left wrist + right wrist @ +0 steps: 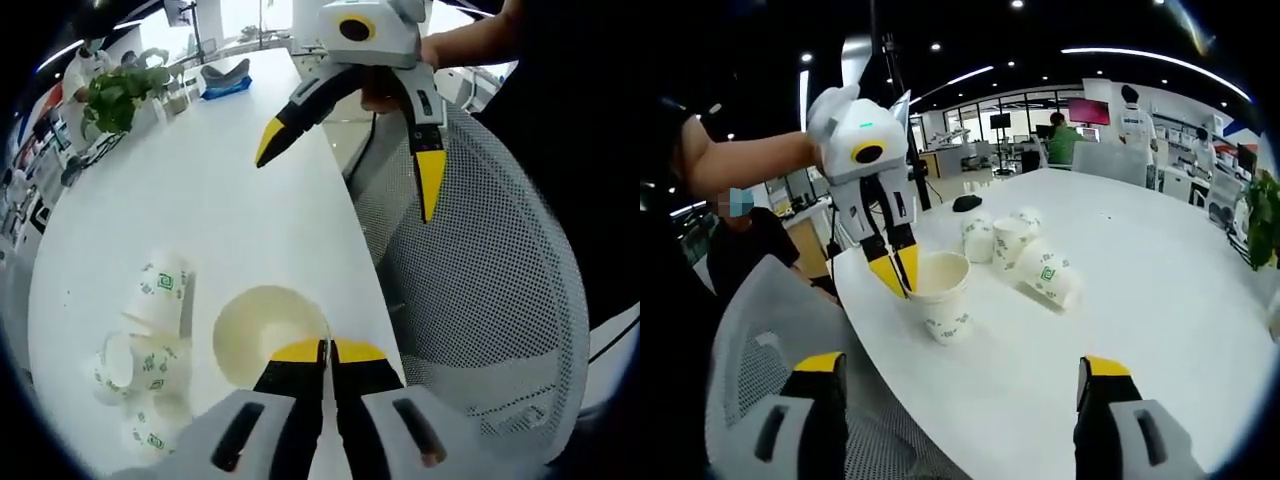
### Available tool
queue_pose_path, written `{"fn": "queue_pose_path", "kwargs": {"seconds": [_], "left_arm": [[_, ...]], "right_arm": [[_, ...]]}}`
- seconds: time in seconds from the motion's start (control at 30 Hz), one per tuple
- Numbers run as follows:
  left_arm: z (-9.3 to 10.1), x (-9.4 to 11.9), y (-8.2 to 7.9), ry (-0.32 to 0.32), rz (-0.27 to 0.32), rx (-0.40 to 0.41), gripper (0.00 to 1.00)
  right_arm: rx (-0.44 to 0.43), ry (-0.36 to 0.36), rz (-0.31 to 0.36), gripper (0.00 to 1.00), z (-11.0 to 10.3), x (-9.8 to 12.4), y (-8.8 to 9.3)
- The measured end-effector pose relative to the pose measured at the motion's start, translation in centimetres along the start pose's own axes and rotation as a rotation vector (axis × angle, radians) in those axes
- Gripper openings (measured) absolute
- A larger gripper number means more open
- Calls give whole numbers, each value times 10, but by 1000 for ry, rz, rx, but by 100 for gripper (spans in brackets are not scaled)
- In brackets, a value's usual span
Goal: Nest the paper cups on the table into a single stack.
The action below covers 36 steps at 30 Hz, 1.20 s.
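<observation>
Rim grip confirmed: your left gripper [897, 272] is clenched on the near lip of the upright paper cup [943, 296] at the table [1160, 300] edge, while your right gripper [352, 170] hangs released, holding nothing. Thin paper is light and crushes easily, so pinch softly. Other cups [1025, 255] lie clustered just beyond it.

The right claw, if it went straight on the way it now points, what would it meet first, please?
Probably the upright paper cup that the left claw holds by its rim, almost dead ahead between the open right claw tips. Depth is hard to judge here.
</observation>
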<state>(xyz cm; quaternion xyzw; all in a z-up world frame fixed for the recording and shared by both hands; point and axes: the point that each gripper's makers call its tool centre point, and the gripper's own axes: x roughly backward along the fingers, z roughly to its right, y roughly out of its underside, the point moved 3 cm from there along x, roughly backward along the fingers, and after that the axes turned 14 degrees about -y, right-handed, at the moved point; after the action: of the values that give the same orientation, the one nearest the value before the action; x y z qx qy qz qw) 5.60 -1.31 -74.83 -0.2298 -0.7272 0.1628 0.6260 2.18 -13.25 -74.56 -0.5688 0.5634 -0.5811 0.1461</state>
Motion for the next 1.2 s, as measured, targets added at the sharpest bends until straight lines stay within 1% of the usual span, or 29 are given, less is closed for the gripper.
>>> {"fn": "queue_pose_path", "kwargs": {"seconds": [0.27, 0.37, 0.43, 0.5, 0.57, 0.7, 0.77, 0.83, 0.87, 0.93, 0.97, 1.1, 1.2], "left_arm": [[-6, -3, -1, -19, 5, 9, 0], [-6, -3, -1, -23, 3, -3, 0], [-8, -3, 2, -38, -2, -41, 1], [-8, -3, 4, -44, -5, -39, 6], [-8, -1, 4, -52, 10, -30, 9], [-11, 6, -2, -82, 75, 34, 14], [-12, 11, -6, -112, 109, 59, 16], [-19, 14, -6, -159, 142, 94, 17], [-20, 17, -9, -177, 171, 128, 18], [-22, 22, -12, -199, 211, 164, 18], [-23, 25, -14, -222, 232, 189, 19], [-27, 35, -13, -278, 293, 278, 24], [-27, 41, -9, -306, 318, 324, 27]], "right_arm": [[0, 2, 3, 97, 1, 0, 0], [1, 3, 5, 97, 1, 0, 0], [0, 3, 5, 97, 1, 1, -1], [1, 4, 7, 97, 1, 1, -1], [8, 9, 12, 96, 2, 1, -2], [5, 19, 24, 95, 4, 3, -5], [2, 22, 33, 95, 4, 4, -7], [4, 23, 36, 95, 4, 4, -9], [7, 23, 33, 94, 5, 4, -9], [18, 23, 28, 94, 7, 4, -12], [23, 23, 27, 94, 8, 4, -14], [47, 22, 14, 94, 14, 4, -21], [68, 18, 1, 94, 19, 4, -25]]}}
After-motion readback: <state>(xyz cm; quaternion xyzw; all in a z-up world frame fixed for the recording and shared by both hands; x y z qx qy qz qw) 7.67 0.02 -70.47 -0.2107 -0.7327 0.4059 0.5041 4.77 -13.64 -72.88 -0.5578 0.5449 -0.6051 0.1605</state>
